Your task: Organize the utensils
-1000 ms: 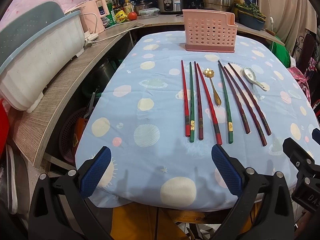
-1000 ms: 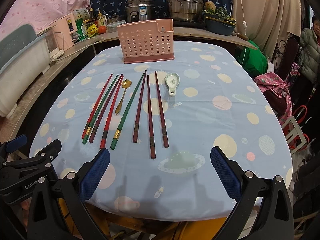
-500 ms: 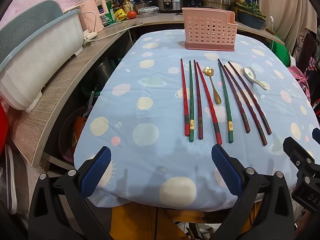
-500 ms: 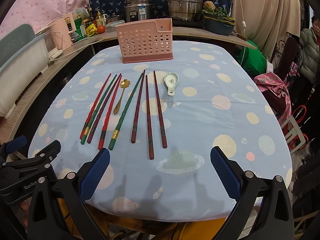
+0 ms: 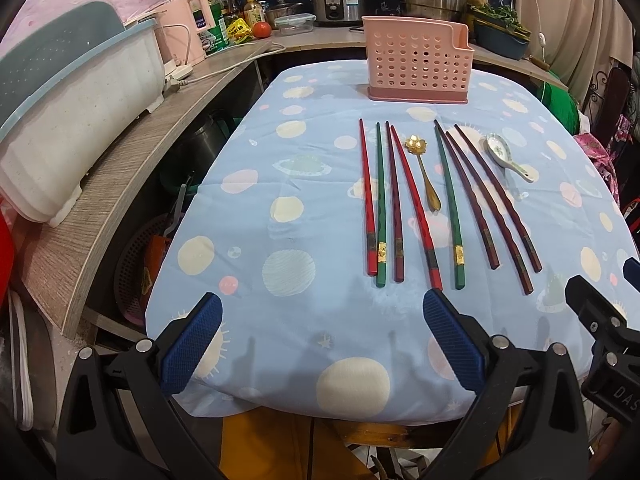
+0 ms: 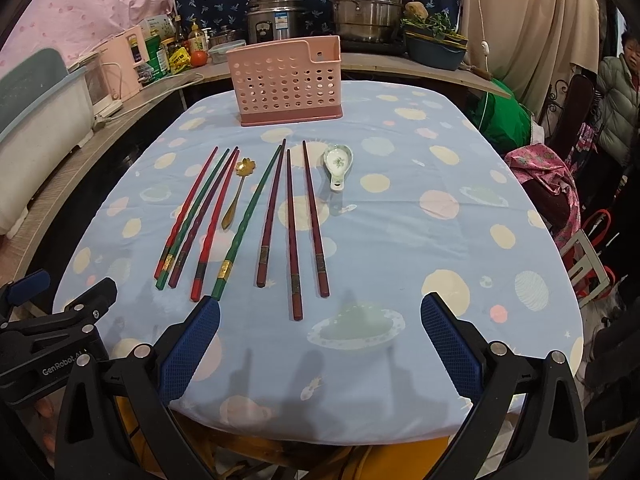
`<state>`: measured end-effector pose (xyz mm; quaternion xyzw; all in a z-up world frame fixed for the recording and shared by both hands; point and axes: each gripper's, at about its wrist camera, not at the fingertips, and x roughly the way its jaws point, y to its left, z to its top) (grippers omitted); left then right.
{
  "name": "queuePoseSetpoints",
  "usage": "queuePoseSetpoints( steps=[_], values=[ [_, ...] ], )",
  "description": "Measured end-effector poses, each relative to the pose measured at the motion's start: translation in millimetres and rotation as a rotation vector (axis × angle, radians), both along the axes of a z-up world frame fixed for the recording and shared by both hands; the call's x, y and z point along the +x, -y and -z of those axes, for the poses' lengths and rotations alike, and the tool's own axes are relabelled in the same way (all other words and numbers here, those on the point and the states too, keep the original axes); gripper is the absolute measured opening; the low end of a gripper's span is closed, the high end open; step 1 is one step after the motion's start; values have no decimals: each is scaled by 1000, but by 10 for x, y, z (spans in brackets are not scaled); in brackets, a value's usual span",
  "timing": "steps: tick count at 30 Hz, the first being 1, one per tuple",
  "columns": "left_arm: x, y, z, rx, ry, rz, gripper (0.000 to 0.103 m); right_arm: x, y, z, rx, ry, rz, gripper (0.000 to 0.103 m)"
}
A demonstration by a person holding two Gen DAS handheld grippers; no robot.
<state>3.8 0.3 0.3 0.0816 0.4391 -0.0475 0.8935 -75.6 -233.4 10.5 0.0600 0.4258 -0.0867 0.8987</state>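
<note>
Looking down, I see the desk under a spotted blue cloth, with the pink holder upright at its far end. Eight chopsticks lie side by side nearer me, a gold spoon among them, a ceramic spoon beside. My left tool and right tool gape wide, empty.

Each claw: black frame, 2 blue textured pads, silver screws.
</note>
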Motion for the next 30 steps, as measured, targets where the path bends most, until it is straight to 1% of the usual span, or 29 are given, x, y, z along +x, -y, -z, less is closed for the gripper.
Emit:
queuePoseSetpoints(
  steps=[7,9,13,15,19,21,28,30],
  values=[
    [119,-39,4,-37,-3,-11,96,44,48,13,2,-4,12,96],
    [206,-61,25,-39,-6,-19,96,62,79,38,5,-10,16,96],
    [453,-118,90,-82,-35,-39,94,122,130,65,5,-15,27,96],
    [571,-109,131,-90,-42,-42,93,162,171,88,7,-19,35,96],
    [765,-46,228,-91,-53,-34,92,247,221,115,13,-27,46,96],
    [843,-9,281,-83,-59,-30,88,289,229,121,13,-29,48,96],
    [1039,64,469,-74,-98,-16,82,415,217,152,12,-47,45,96],
    [1076,72,510,-68,-107,-14,78,444,208,161,12,-53,44,96]
  ],
)
